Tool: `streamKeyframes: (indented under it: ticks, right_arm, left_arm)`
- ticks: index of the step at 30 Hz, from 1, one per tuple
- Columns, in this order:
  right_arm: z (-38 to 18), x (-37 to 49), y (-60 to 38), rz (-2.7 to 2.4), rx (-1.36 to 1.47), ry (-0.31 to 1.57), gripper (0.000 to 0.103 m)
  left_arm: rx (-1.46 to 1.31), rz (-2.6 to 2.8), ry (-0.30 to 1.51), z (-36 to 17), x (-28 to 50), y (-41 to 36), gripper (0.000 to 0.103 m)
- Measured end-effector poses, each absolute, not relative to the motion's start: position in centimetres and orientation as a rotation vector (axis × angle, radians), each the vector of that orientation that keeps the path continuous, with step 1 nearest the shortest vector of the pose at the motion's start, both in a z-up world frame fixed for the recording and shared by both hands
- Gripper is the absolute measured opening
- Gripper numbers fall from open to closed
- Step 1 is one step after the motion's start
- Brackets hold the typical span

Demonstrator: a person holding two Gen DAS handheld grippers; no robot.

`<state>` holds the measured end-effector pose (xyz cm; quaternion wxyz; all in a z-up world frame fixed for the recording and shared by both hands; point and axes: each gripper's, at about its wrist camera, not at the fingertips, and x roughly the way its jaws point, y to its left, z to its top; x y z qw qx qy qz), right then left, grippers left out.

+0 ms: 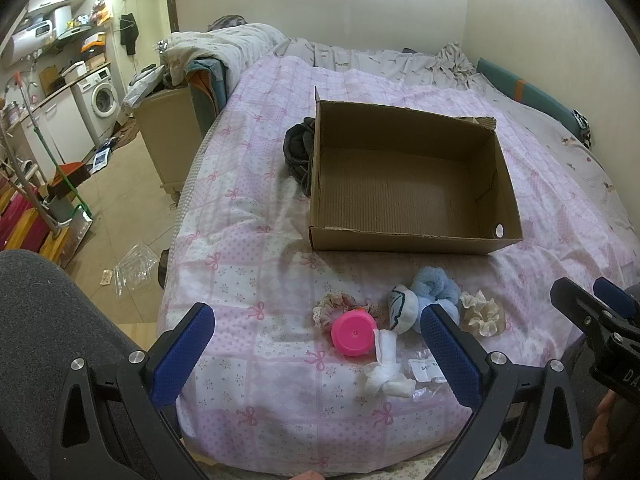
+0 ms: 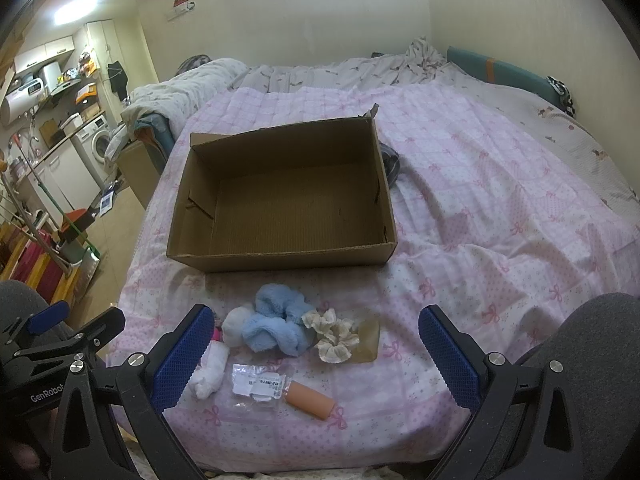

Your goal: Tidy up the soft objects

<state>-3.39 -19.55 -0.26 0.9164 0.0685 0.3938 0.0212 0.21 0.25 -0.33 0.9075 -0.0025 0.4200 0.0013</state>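
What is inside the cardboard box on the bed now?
The cardboard box holds nothing: both views show its bare corrugated floor. Only the strip just behind its near wall is hidden.

Washing machine (image 1: 103, 98), broom (image 1: 60, 168), cupboards (image 2: 52, 50)

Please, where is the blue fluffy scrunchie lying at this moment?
The blue scrunchie lies on the pink quilt, just in front of the box, between a white sock ball and a cream scrunchie.
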Motion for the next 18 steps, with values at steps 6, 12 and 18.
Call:
streamKeyframes:
  ticks: [6,12,18]
  right_arm:
    - [-0.59,-3.43,-19.55,0.042,0.15,0.817,0.103]
    - [-0.57,-3.38,-19.59,0.044,0.15,0.817,0.103]
    - [-0.61,-3.39,-19.58,0.044,0.151,0.818,0.103]
  left_arm:
    - [-0.003,0.002,0.867,-0.4,0.28,0.23,0.103]
    - [-0.008,0.002,0.867,-0.4,0.28,0.27,0.103]
    - [-0.007,0.003,0.869,-0.51,0.27,0.18,0.103]
